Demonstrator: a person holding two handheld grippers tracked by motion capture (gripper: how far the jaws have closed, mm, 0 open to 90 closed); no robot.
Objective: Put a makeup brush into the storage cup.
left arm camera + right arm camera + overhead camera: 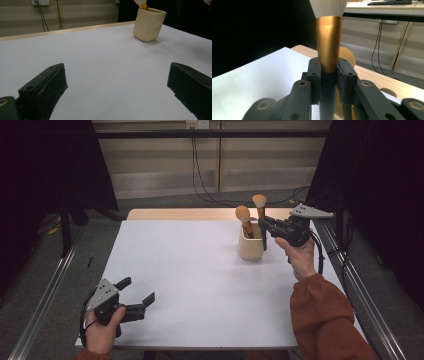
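A cream cup (250,246) stands at the back right of the white table (200,280), and one makeup brush (243,218) leans inside it. My right gripper (264,223) is shut on a second makeup brush (260,209) and holds it upright over the cup, its dark handle reaching down past the rim. In the right gripper view the jaws clamp the brush (328,45) where the gold ferrule meets the dark handle, white bristles at the top. My left gripper (135,291) rests open near the front left corner, nothing between its fingers (45,87). The cup (148,24) is far ahead of them.
A light wooden strip (180,213) runs along the table's far edge. Metal rails (360,290) flank both sides. Cables (200,175) hang down the back wall to the floor. A person's orange sleeve (325,320) covers the front right corner.
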